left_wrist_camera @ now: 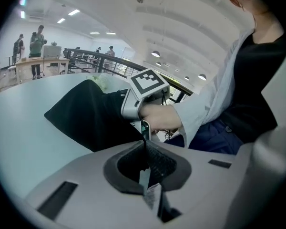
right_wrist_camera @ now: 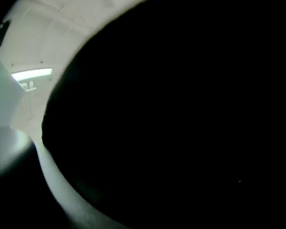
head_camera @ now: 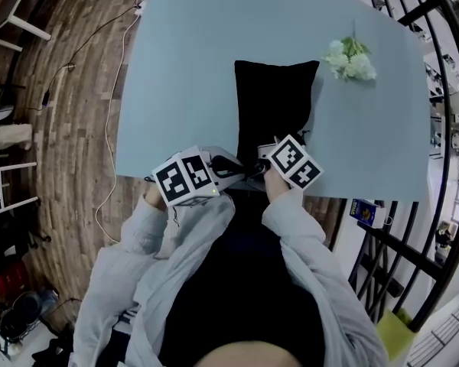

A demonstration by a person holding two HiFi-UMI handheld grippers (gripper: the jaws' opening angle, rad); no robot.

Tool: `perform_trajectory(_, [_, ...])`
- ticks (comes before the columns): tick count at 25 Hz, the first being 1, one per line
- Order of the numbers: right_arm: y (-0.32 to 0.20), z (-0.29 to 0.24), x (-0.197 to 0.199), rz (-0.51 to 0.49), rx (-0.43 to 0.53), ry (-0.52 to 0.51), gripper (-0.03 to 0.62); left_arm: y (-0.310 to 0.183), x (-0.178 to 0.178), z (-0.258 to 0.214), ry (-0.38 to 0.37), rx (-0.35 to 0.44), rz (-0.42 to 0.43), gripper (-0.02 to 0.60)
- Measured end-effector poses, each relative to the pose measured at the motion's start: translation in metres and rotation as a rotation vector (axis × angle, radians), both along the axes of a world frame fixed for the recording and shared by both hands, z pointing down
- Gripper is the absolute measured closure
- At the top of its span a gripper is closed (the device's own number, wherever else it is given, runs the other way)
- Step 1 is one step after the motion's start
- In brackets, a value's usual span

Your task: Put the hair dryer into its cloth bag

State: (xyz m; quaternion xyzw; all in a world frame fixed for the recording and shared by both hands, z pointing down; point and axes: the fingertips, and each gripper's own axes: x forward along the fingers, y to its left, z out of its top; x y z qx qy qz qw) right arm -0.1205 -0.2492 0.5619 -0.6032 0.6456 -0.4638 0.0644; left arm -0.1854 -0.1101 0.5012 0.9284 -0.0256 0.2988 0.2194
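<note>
Bag, black cloth, lies on pale blue surface, mouth twd near edge. Contents hidden, so can't tell if hair dryer is inside. Jaws of left gripper nearly together, pinching thin dark string at bag mouth. View from right gripper blacked out by cloth, jaws unreadable. Blue box below surface edge, print too small to read.

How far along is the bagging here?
Apparently done: no hair dryer shows on the table; it is probably inside the black cloth bag, unconfirmed. In hand: both grippers sit at the bag's near end, left gripper shut on a dark cord, right gripper with its view blacked by cloth. Left: likely drawing the mouth closed.
</note>
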Motion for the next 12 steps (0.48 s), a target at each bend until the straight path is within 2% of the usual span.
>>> perform_trajectory(4, [-0.008,0.018,-0.008,-0.072,-0.069,0.193,0.393,-0.008,-0.007,0.015,-0.037,0.0,-0.035,0.555])
perform_trajectory(7, [-0.008,0.027,-0.013,-0.124,-0.112,0.259,0.384,-0.008,-0.011,0.019,-0.052,0.0,-0.04,0.554])
perform_trajectory(12, [-0.007,0.027,-0.015,-0.223,-0.139,0.422,0.391,-0.014,-0.013,0.009,0.023,-0.024,-0.088,0.554])
